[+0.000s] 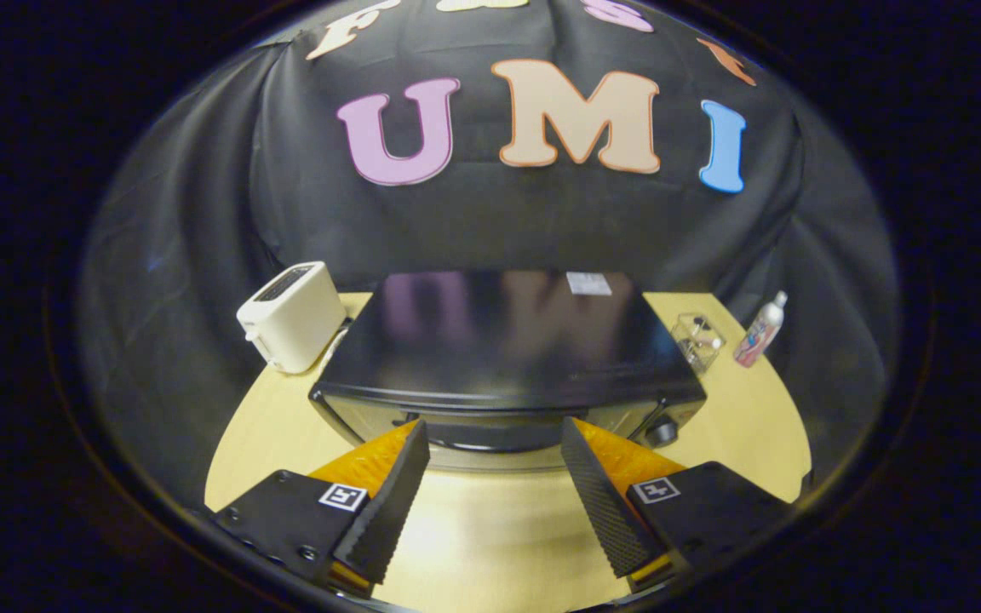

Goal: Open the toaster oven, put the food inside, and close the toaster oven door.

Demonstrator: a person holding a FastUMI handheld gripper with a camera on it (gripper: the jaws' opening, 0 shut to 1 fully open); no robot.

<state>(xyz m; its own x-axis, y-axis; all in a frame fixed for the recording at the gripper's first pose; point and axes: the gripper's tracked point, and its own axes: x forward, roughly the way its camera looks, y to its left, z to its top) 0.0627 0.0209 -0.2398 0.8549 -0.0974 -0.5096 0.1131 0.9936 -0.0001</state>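
A black toaster oven stands on the yellow table, seen from above and in front. Its glossy top faces me; its door looks closed, with the dark handle along the upper front edge and a knob at the right. My gripper is open, its two ribbed black fingers spread wide. The fingertips hover just in front of the oven's handle, one at each side of it, touching nothing. I see no food.
A white slot toaster stands left of the oven. A small clear container and a spray bottle sit to the right. Bare tabletop lies below the fingers, in front of the oven.
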